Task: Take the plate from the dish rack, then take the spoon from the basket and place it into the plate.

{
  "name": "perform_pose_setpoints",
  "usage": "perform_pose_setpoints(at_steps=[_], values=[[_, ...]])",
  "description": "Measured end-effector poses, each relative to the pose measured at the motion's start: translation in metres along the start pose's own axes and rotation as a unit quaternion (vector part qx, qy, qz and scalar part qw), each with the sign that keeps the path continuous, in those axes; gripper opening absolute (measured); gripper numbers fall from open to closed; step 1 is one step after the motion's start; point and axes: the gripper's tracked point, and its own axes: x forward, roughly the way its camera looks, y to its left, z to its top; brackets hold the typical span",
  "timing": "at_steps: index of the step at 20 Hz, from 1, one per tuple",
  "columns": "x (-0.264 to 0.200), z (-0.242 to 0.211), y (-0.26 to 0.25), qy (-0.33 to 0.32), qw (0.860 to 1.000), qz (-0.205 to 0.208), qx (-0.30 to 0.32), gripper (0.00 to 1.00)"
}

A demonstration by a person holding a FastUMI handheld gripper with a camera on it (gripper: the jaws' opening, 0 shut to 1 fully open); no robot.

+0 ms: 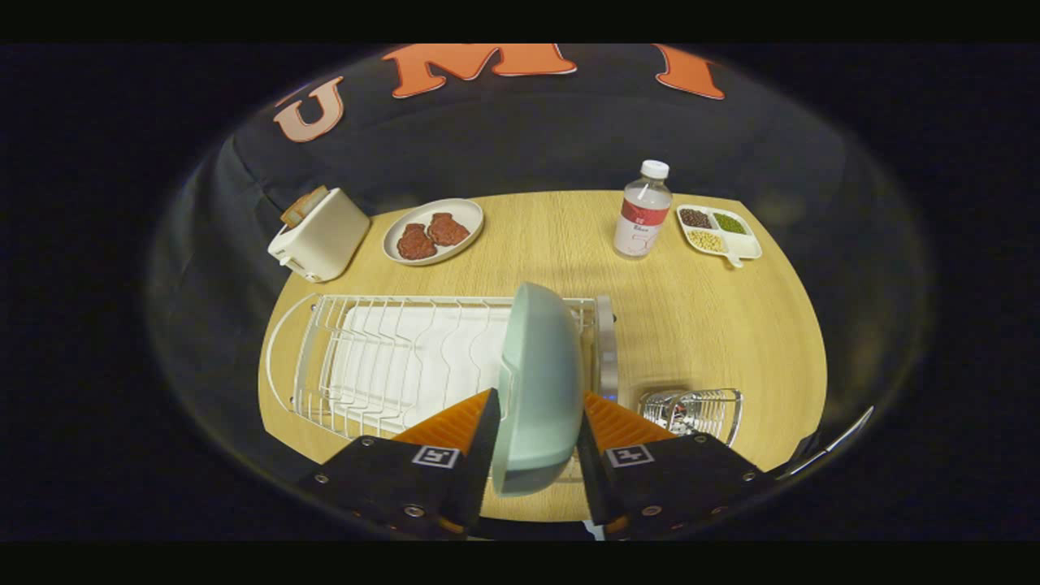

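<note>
Gripper (pixel 536 431), lower centre: closing w/ both orange fingers (pixel 459 422) pressing on pale green plate (pixel 540 382), one per face; jaws only narrowly apart, gap taken up by plate thickness. Plate standing upright on edge, rim toward camera, rising from between fingertips to mid-frame, overlapping right end of dish rack (pixel 390 357); whether still sitting in rack slots or lifted clear, cannot tell.

Just beyond fingers, centre-left: lying on wooden table (pixel 691 325), white wire dish rack w/ white drip tray under wires, curved handle loop at left end, grey end bar just right of plate.

Lower right, just beside right finger: sitting on table, small wire basket (pixel 695 410) w/ shiny metal contents; spoon not clearly separable inside, too small/glary to tell.

Further out, upper left: resting near table corner, white toaster (pixel 321 236) w/ bread slice (pixel 302 207) sticking out of slot. Just right of toaster: lying flat, oval plate (pixel 435 230) carrying two reddish-brown meat pieces (pixel 431 234).

Upper right, well beyond rack: standing upright, clear bottle (pixel 643 211) w/ white cap and red-white label. Just right of bottle: sitting near far table edge, white divided dish (pixel 721 234) w/ three compartments holding dark, green and yellowish grains.
</note>
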Motion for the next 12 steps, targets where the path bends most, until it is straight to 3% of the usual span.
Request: perform_pose_setpoints(at_steps=[2,5,7,12], values=[[0.006,-0.010,0.002,0.024,1.000,-0.003,0.017,0.43],[0.011,-0.016,-0.005,0.038,0.998,-0.029,0.031,0.42],[0.007,-0.020,-0.006,0.051,0.997,-0.042,0.043,0.37],[-0.009,-0.004,-0.015,0.020,0.995,-0.088,0.047,0.33]])
